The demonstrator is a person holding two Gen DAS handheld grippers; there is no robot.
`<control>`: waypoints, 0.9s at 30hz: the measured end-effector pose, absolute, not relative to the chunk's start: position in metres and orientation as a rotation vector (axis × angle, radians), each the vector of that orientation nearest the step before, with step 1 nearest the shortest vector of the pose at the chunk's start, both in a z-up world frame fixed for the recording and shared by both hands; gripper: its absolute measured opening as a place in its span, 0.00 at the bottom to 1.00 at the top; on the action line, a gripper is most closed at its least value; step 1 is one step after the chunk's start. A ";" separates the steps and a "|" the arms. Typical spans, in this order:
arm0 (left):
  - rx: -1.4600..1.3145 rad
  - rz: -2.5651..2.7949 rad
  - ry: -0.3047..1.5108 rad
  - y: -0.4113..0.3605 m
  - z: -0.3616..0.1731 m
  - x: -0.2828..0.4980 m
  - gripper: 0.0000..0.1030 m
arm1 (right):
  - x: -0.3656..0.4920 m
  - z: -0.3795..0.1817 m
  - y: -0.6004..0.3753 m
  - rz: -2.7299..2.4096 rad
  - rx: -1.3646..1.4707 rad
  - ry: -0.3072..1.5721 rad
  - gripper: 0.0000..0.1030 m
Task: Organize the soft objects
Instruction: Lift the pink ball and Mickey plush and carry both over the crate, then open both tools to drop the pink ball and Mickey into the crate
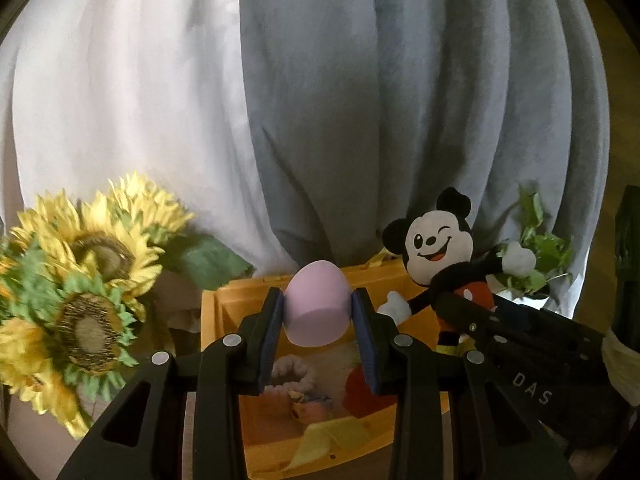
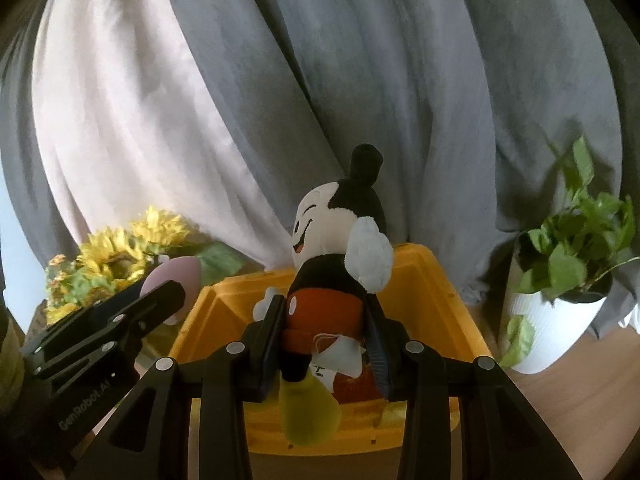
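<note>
- left gripper point(image 1: 318, 312) clamps the pink foam egg point(image 1: 316, 304) across its sides, pads flat on both flanks, flat end towards the camera; side grip keeps a squashy round thing from rolling out
- egg hangs above the yellow bin point(image 1: 224, 300), over its far half, not touching the rim; judgement: carried in for a drop
- right gripper point(image 2: 324, 340) is closed on the mouse plush point(image 2: 332, 280) at the red shorts, head up, yellow foot dangling below the pads; waist is the firmest part, so limbs can flop without slipping the hold
- plush sits over the bin's middle, near its far wall, at 12 o'clock from the right gripper; from the left wrist view it is at 2 o'clock from the egg
- bin already holds soft stuff: a fluffy white ring point(image 1: 294, 372), something red point(image 1: 360, 396), a yellow cloth point(image 1: 328, 440); so it reads as the collection spot
- sunflowers point(image 1: 80, 280) at 9 o'clock of the bin, potted plant point(image 2: 560, 288) at 3 o'clock, curtain point(image 2: 360, 80) behind; decor, not cargo, I think
- risk: both grippers crowd one opening, plush arm nearly reaches the egg side
</note>
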State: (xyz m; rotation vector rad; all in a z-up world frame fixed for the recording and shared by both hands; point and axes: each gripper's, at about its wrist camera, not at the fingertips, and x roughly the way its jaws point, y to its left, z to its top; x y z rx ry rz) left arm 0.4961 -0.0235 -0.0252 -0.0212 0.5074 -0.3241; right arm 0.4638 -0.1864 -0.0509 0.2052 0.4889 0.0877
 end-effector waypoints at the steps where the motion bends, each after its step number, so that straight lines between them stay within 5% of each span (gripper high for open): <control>1: -0.023 -0.327 0.518 -0.024 -0.029 0.500 0.34 | 0.468 -0.054 -0.187 0.087 0.209 0.495 0.38; 14: -0.005 -0.340 0.646 -0.033 -0.082 0.549 0.36 | 0.520 -0.106 -0.190 0.056 0.262 0.622 0.39; 17: -0.014 -0.349 0.655 -0.033 -0.088 0.550 0.52 | 0.527 -0.112 -0.191 0.050 0.260 0.646 0.40; 21: -0.029 -0.335 0.642 -0.027 -0.086 0.547 0.59 | 0.528 -0.110 -0.192 0.007 0.232 0.636 0.63; 27: -0.023 -0.318 0.619 -0.027 -0.076 0.533 0.62 | 0.516 -0.097 -0.200 -0.026 0.205 0.584 0.64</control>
